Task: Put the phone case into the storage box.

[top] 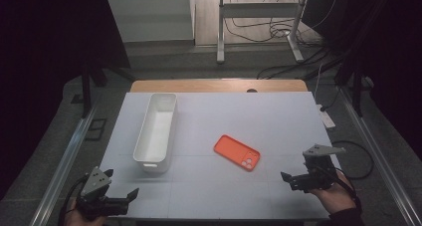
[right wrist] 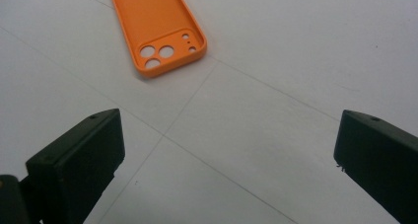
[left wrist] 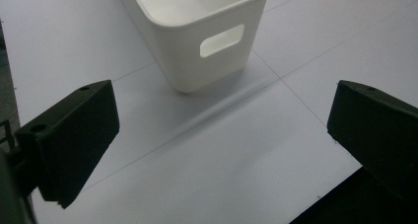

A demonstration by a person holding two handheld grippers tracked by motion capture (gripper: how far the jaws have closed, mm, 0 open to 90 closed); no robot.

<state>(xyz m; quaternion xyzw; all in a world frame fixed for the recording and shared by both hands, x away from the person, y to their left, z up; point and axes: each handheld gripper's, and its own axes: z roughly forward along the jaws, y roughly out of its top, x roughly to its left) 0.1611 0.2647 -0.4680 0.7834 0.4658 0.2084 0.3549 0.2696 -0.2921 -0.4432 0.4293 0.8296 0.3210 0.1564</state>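
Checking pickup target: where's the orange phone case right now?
In the high view the phone case lies flat mid-table, right of the white bin, apart from it, ahead-left of the right tongs.

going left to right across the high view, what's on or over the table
left gripper → white bin → orange phone case → right gripper
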